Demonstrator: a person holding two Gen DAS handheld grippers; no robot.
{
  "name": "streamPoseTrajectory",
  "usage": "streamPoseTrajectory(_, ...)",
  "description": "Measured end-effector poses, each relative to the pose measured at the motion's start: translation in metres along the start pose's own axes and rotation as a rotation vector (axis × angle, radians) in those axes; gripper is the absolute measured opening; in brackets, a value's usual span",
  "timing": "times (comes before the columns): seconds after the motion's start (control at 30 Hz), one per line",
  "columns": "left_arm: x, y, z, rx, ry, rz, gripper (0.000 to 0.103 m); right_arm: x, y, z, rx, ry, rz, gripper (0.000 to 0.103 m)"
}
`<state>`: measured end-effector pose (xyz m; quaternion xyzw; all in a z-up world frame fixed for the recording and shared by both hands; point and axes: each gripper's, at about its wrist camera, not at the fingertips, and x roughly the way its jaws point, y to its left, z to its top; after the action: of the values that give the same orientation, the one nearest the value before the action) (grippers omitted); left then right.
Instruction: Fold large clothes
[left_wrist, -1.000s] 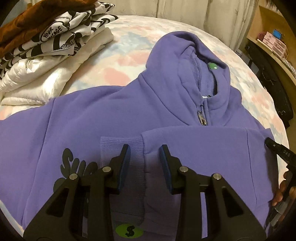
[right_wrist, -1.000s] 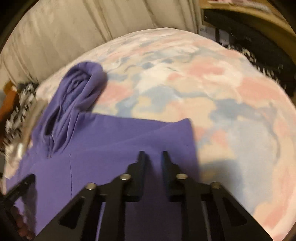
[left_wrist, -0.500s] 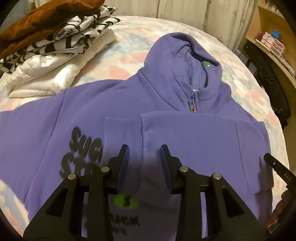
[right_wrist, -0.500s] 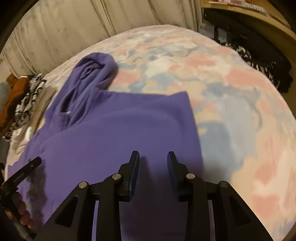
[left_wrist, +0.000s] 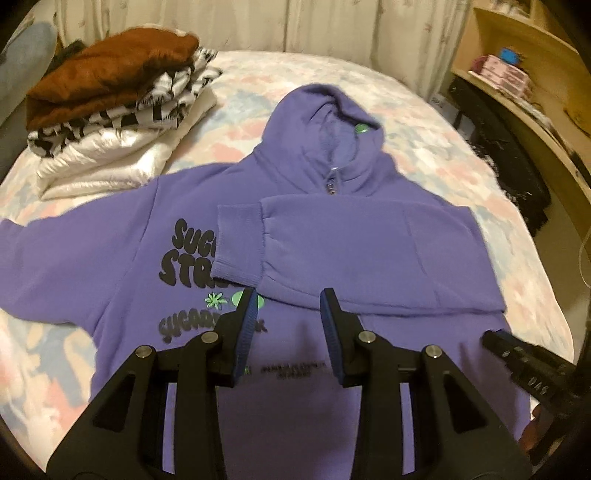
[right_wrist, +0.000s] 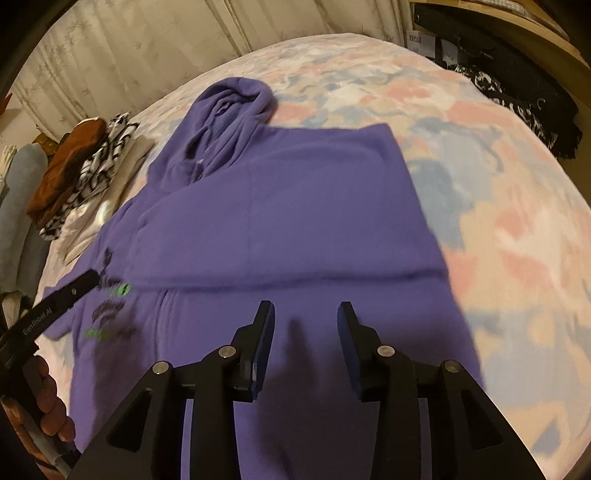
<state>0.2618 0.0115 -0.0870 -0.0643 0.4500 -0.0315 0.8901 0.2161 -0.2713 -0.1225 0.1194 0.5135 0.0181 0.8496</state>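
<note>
Hoodie: a large purple hoodie (left_wrist: 332, 369) lies front-up and spread flat on the bed (left_wrist: 240, 88), hood towards the curtains, hem nearest the cameras.
Fabric: thick, matte fleece; soft rounded edges, ribbed knit at the cuff.
Folded sleeve: one sleeve (left_wrist: 369, 251) lies across the chest, its ribbed cuff (left_wrist: 236, 243) covering part of the black print (left_wrist: 188, 254). Judged: laid inward so the body narrows towards a rectangle.
Other sleeve: the second sleeve (left_wrist: 66, 258) is stretched out flat to the side, not yet folded in; probably the next piece to bring across.
Hood: the hood (left_wrist: 325, 122) sits slumped open above the short zip, with a green label inside.
Left claw: the left claw (left_wrist: 288, 332) hovers over the lower chest, fingers spread, pinching nothing; blue pads face each other.
Right claw: the right claw (right_wrist: 304, 343) hangs above the hem area, likewise spread and empty.
Readiness: both parted and clear of the cloth, which suggests a pause between folds.
Bed cover: pastel pink, blue and cream blotches, soft and slightly rounded under the garment.
Stack: a pile of folded clothes (left_wrist: 110, 110) rests near the far corner, apart from the hoodie: brown plush on top, a black-and-white print, shiny white padding below.
Shelf: a wooden shelf (left_wrist: 517, 74) stands beside the bed.
</note>
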Motion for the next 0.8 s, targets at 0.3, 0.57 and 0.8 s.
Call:
streamPoseTrajectory(0.3, -0.085, 0.006, -0.023, 0.066, -0.065, -0.033, 0.032, -0.052, 0.050, -0.067, -0.069, -0.007, 0.083, 0.036)
streamPoseTrajectory(0.57, -0.161, 0.059, -0.040, 0.024, -0.127, -0.008, 0.032, -0.115, 0.135, -0.103, -0.220, -0.063, 0.165, 0.036)
streamPoseTrajectory(0.8, -0.201, 0.122, -0.054, -0.053, -0.154, 0.035, 0.032, -0.159, 0.217, -0.110, -0.336, -0.115, 0.239, 0.036)
